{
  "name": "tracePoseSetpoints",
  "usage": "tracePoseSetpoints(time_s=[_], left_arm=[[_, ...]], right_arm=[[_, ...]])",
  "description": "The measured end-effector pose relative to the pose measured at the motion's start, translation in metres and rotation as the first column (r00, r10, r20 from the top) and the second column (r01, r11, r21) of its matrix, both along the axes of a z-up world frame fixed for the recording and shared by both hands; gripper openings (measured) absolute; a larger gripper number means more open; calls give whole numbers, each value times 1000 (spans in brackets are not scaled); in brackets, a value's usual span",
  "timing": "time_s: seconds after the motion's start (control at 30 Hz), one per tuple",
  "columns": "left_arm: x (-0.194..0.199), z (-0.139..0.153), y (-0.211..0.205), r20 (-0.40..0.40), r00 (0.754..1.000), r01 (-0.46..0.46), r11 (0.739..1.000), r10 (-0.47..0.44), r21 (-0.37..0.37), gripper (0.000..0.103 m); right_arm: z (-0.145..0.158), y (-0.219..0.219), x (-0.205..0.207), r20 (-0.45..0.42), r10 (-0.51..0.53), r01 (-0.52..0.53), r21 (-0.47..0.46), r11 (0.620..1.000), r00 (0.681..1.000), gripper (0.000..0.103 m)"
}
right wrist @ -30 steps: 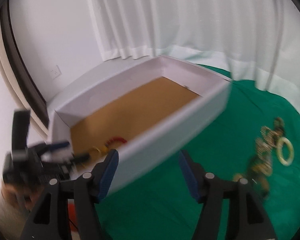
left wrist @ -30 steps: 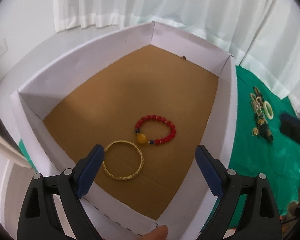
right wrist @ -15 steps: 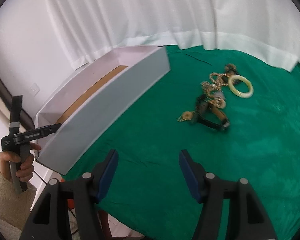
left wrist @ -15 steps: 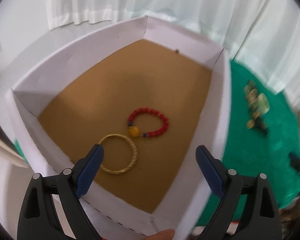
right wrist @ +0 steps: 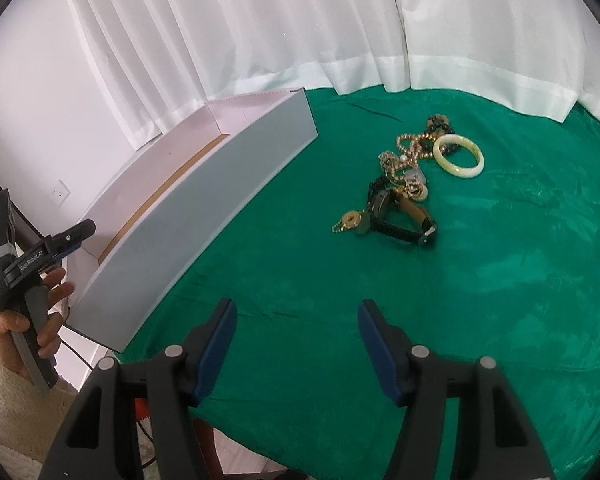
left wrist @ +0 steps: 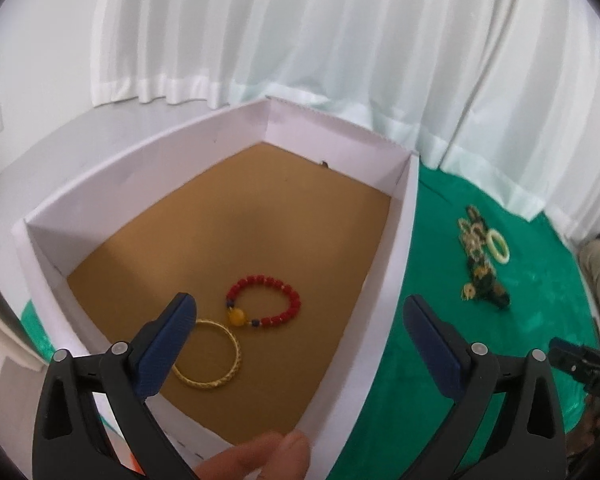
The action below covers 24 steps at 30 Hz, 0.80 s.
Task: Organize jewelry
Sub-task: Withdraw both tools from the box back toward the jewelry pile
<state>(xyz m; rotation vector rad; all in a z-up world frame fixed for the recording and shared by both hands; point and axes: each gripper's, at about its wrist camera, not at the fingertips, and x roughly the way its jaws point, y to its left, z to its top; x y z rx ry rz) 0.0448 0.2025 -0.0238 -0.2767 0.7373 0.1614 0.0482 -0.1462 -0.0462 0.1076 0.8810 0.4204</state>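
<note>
A white box [left wrist: 392, 264] with a brown floor holds a gold bangle [left wrist: 216, 376] and a red bead bracelet [left wrist: 278, 294] with a yellow bead, touching each other. My left gripper [left wrist: 296, 328] is open and empty, above the box's near corner. On the green cloth lies a tangled jewelry pile [right wrist: 404, 184]: gold chains, a black watch [right wrist: 400, 228], a pale jade bangle [right wrist: 458, 156]; it also shows in the left wrist view [left wrist: 480, 260]. My right gripper [right wrist: 296, 332] is open and empty, over bare cloth well short of the pile. The box [right wrist: 204, 208] stands to its left.
The green cloth [right wrist: 500, 300] covers a round table; its near edge drops off below the right gripper. White curtains [right wrist: 300, 20] hang behind. The left gripper and the hand holding it show in the right wrist view [right wrist: 32, 264] beside the box's near end.
The right gripper has swung right, from facing the box to facing the jewelry pile, and the view has steadied. The left gripper has drawn back and up slightly; the bracelets lie as before.
</note>
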Motion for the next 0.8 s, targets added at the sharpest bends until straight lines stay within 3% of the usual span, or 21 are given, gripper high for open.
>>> tracePoseSetpoints(time_s=[0.17, 0.27, 0.33, 0.67, 0.8], left_arm=[[11, -8, -16, -103, 990, 98, 994, -93, 46, 103], [12, -14, -23, -144, 982, 132, 991, -126, 36, 103], [12, -19, -27, -178, 976, 142, 987, -126, 80, 103], [10, -20, -37, -204, 967, 175, 980, -154, 89, 103], [9, -8, -32, -175, 979, 126, 987, -107, 101, 103]], right_arm=[[-3, 0, -2, -5, 5, -5, 6, 1000, 1000, 64], [-3, 0, -4, -2, 7, -7, 5, 1000, 1000, 64], [-3, -1, -4, -3, 6, -6, 7, 1000, 1000, 64], [1, -4, -9, 10, -3, 3, 4, 1000, 1000, 64], [3, -4, -9, 18, -3, 3, -7, 1000, 1000, 64]])
